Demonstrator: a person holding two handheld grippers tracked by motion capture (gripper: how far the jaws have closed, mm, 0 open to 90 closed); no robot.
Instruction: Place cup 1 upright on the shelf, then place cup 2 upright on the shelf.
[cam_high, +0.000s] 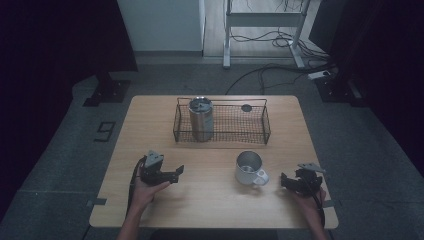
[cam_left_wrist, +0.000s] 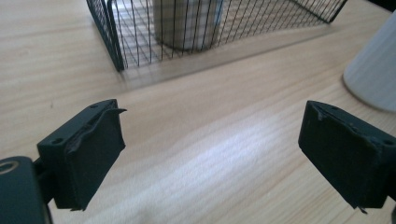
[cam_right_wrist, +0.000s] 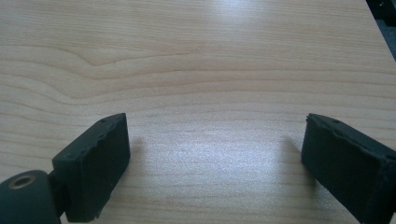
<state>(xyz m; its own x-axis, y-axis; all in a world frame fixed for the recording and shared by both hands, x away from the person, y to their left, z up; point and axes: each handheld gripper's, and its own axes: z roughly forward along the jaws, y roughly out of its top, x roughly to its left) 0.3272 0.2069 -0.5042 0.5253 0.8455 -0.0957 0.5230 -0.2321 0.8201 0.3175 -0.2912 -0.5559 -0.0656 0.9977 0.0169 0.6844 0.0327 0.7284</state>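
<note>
Standing upright, white handled mug (cam_high: 250, 168), seemingly empty.

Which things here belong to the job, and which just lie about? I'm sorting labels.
In the job: white mug, nearest both grippers; left gripper and right gripper, both open and empty.
Lying about: wire basket, steel tumbler inside it, dark round lid.

Two black fingers (cam_right_wrist: 95, 165) of the right gripper (cam_right_wrist: 212, 163), wide apart, nothing between, low over bare wooden table (cam_right_wrist: 201, 60).
</note>
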